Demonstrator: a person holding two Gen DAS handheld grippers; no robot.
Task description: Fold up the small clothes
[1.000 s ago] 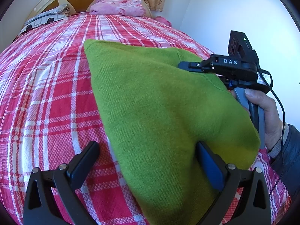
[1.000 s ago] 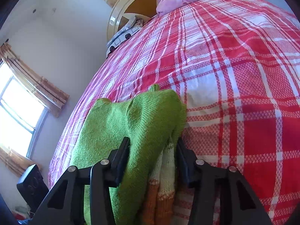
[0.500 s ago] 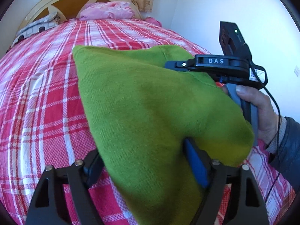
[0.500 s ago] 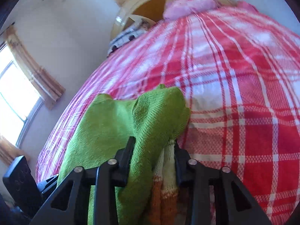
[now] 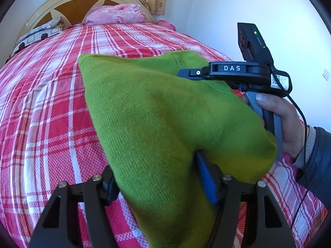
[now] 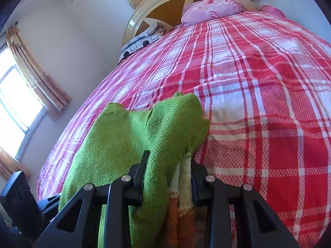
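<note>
A small green knitted sweater (image 5: 157,111) is held up above the red plaid bedspread (image 5: 45,111), stretched between my two grippers. My left gripper (image 5: 159,179) is shut on its near edge, the cloth bunched between the jaws. My right gripper (image 6: 167,165) is shut on another edge of the sweater (image 6: 128,136), where cream and orange knit stripes (image 6: 182,196) show. The right gripper also shows in the left wrist view (image 5: 231,72), held by a hand, its fingertips hidden behind the sweater.
The bed has a cream and brown headboard (image 5: 82,2), a pink pillow (image 5: 118,16) and a patterned pillow (image 5: 39,35) at the far end. A white wall (image 5: 248,4) stands right of the bed. A curtained window (image 6: 18,95) is on the left.
My left gripper's jaws have closed on the sweater's edge. Both grippers have lifted the sweater a little higher above the bed.
</note>
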